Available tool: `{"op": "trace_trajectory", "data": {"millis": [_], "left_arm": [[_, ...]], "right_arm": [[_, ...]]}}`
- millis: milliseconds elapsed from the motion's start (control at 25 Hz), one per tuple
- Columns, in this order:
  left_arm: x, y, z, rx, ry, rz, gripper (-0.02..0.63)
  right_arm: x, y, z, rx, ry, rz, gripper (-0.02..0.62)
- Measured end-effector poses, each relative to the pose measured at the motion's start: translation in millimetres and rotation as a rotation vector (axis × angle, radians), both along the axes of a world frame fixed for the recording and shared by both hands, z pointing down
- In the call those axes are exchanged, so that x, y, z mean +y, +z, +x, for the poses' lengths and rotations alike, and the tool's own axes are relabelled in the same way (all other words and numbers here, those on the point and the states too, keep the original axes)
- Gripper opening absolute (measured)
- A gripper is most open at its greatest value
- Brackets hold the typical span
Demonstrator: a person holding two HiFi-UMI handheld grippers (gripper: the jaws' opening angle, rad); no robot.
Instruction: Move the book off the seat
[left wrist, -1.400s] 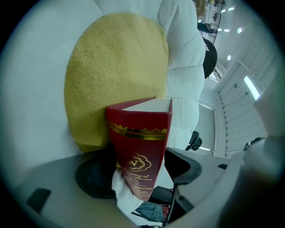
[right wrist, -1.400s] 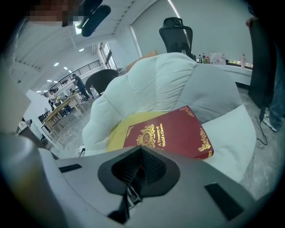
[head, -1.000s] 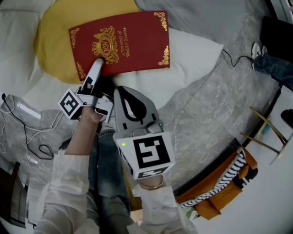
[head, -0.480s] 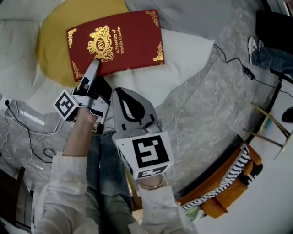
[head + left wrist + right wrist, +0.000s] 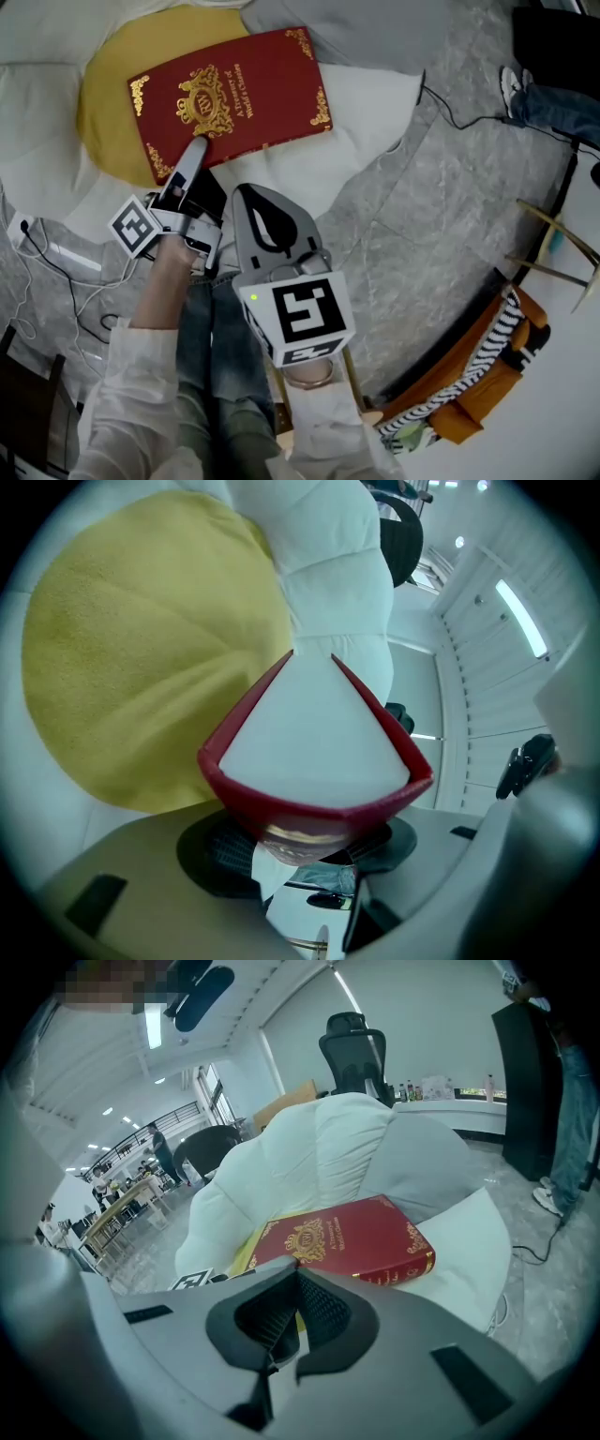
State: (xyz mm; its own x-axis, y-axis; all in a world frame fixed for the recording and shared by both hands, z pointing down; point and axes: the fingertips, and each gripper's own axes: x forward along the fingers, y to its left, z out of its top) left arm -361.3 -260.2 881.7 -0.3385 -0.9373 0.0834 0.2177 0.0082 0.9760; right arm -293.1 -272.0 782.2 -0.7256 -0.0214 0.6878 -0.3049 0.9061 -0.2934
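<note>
As jaws close, left hand-held gripper (image 5: 305, 850) straddles book (image 5: 225, 98)

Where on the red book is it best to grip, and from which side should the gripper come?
I would grip the red book at its near left corner, coming from the person's side, one jaw over the cover, one under. It lies flat on the yellow cushion, leaving that corner reachable. The left gripper is closing its jaws round it.
</note>
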Motion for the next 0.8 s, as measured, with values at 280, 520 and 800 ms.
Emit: {"op": "trace_trajectory", "data": {"millis": [280, 520, 800], "left_arm": [[-0.5, 1.4, 2.2, 0.008, 0.015, 0.020, 0.245], [-3.0, -24.9, -2.2, -0.049, 0.067, 0.055, 0.245], [-17.3, -114.3, 8.9, -0.119, 0.152, 0.093, 0.245]], "right_arm": [[-6.8, 5.2, 1.1, -0.006, 0.034, 0.009, 0.012], [-12.0, -1.2, 9.4, -0.023, 0.074, 0.027, 0.012], [-38.5, -69.7, 21.6, -0.064, 0.130, 0.091, 0.012]]}}
